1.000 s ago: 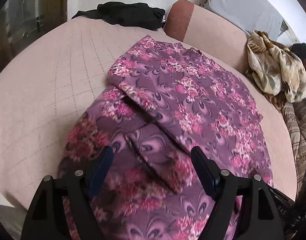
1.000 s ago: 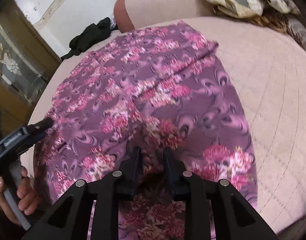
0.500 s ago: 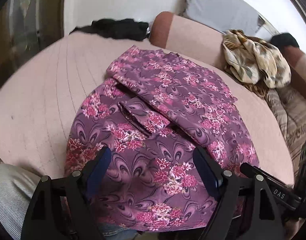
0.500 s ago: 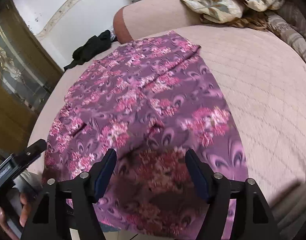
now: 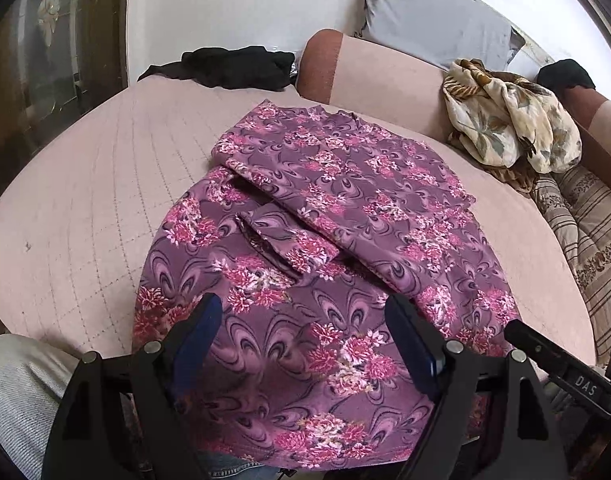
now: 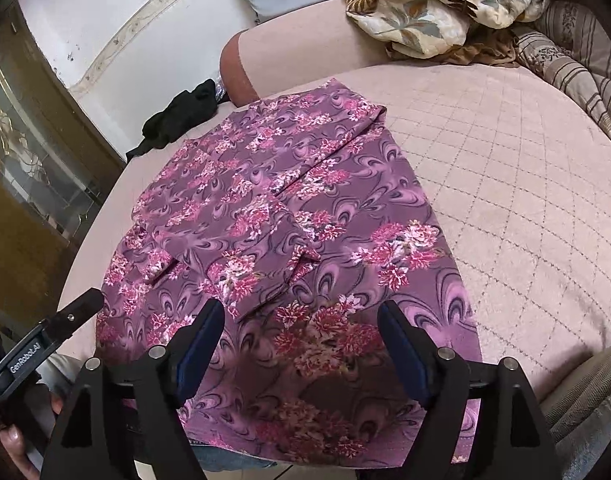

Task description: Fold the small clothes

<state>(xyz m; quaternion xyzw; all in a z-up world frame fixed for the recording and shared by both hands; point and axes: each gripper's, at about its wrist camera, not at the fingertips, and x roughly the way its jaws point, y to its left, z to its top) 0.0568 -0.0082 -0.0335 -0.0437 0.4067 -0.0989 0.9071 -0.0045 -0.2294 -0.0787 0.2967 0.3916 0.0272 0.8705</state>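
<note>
A purple garment with pink flowers [image 5: 337, 208] lies spread on the pink quilted bed, its near hem hanging over the front edge; both sleeves are folded in over the body. It also shows in the right wrist view [image 6: 289, 216]. My left gripper [image 5: 305, 320] is open and empty, hovering above the near part of the garment. My right gripper [image 6: 301, 320] is open and empty, also above the near hem. Each gripper's body shows at the edge of the other's view.
The pink quilted bed [image 5: 85, 200] has bare cover on both sides of the garment. A black cloth [image 5: 233, 66] lies at the far edge. A cream floral cloth pile [image 5: 509, 120] and striped bedding [image 5: 585, 220] sit at the right. A pink bolster [image 5: 369, 76] lies behind.
My right gripper let go of the garment's hem and opened. Both grippers drew back and up from the garment, which now lies flat.
</note>
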